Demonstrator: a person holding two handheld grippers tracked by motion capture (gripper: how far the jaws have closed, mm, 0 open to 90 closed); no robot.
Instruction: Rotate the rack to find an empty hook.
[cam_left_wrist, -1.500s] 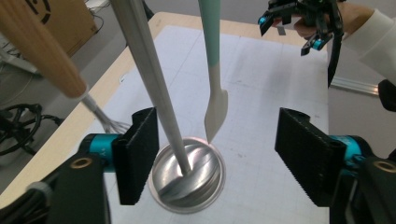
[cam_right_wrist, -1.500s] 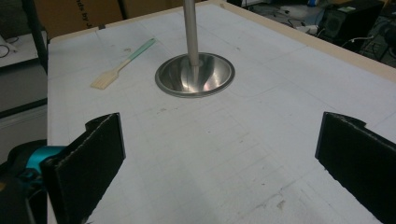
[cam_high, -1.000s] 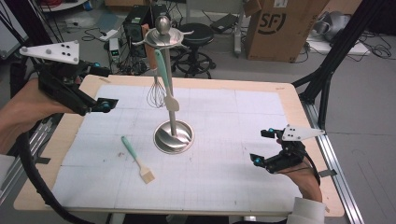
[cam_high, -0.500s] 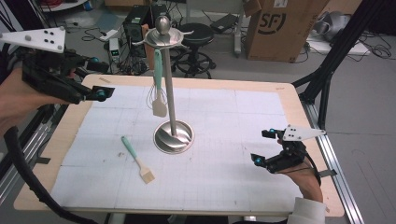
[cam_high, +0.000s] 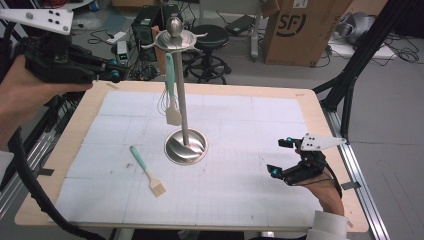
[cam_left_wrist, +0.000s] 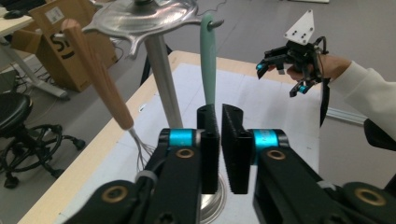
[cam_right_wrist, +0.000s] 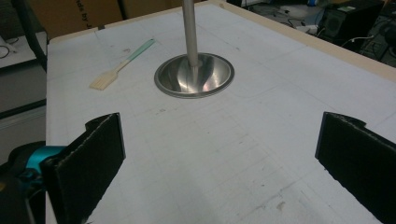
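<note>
The left tool (cam_high: 112, 75) has its jaws nearly together on nothing, up at 10 o'clock from the silver metal utensil stand (cam_high: 184, 145), where the teal-handled spatula (cam_high: 171, 90) hangs. Right tool (cam_high: 280, 157) idles wide apart at 4 o'clock. I'd spread the jaws first, then square up on the handle.

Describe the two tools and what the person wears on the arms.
Both tools are black with ribbed black jaws and turquoise bands at the jaw roots. The left tool has brass-coloured pivot pins, a white three-cornered plate with dark dots on top, and a thick black cable trailing from it. The right tool carries a paler plate and a thin black cable. A white sleeve covers the right forearm.
</note>
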